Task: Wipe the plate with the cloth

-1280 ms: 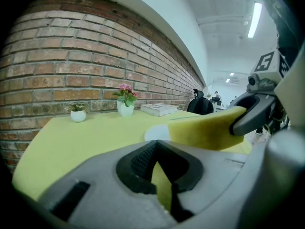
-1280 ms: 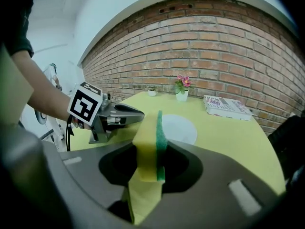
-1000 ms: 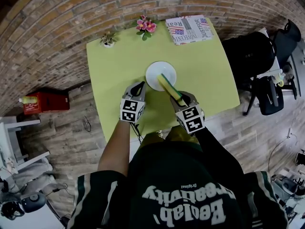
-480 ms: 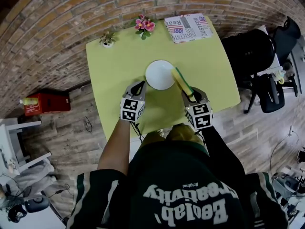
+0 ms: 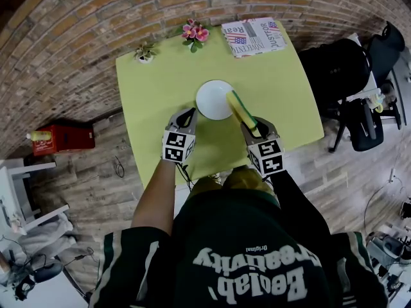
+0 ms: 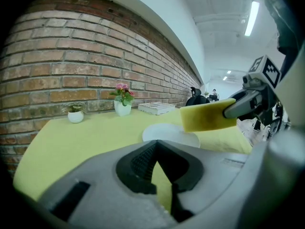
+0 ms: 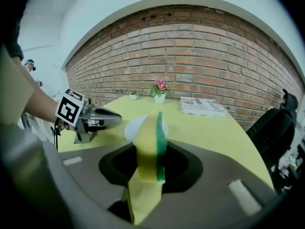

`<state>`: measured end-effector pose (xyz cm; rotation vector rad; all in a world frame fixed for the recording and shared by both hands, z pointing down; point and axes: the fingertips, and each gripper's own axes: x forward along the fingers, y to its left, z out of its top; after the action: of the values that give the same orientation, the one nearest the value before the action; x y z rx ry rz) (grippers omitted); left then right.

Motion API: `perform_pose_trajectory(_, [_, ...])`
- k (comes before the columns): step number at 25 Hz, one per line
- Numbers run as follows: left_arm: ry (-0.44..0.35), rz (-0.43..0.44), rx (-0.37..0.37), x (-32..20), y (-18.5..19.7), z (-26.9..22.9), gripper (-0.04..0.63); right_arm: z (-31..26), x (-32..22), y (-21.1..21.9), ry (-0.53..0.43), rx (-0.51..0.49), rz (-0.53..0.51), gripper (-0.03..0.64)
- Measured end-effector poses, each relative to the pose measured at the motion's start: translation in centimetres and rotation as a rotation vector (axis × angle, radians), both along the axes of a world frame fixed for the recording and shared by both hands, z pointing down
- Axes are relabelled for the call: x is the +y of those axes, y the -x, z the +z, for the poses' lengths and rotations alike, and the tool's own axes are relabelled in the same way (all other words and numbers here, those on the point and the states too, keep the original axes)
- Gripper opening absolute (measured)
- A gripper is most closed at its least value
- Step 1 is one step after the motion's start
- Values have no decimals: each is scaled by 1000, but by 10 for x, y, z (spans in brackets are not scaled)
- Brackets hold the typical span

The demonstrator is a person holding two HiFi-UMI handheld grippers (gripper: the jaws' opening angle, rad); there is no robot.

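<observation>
A white plate (image 5: 214,99) lies in the middle of the yellow-green table (image 5: 154,88). My right gripper (image 5: 255,128) is shut on a yellow sponge cloth with a green side (image 5: 241,110), held on edge; its far tip reaches the plate's right rim. In the right gripper view the sponge cloth (image 7: 150,147) stands upright between the jaws, with the plate (image 7: 132,127) behind it. My left gripper (image 5: 190,113) hovers just off the plate's near left rim, shut and holding nothing. The left gripper view shows the plate (image 6: 164,133) ahead and the sponge cloth (image 6: 207,116) raised at its right.
At the table's far edge stand a pot of pink flowers (image 5: 195,33), a small potted plant (image 5: 146,54) and a folded newspaper (image 5: 253,37). A brick wall lies behind the table. Black office chairs (image 5: 350,76) stand at the right, a red box (image 5: 61,136) on the floor at left.
The right gripper drew the sponge cloth rightward off the plate's middle, past its right rim, then back a little to the rim. The left gripper stayed put.
</observation>
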<state>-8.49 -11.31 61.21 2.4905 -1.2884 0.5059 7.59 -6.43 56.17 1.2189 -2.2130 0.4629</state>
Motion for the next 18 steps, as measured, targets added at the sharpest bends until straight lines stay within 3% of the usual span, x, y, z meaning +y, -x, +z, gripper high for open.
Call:
perform_pose_trajectory(10, [-4,-17,8,-1,1,-1,2,4,25,62,21,-35,-174,133])
perform_pose_trajectory(18, [-5,-17,10,-1,2,-1,2,18,31,61,99,-74,-134,133])
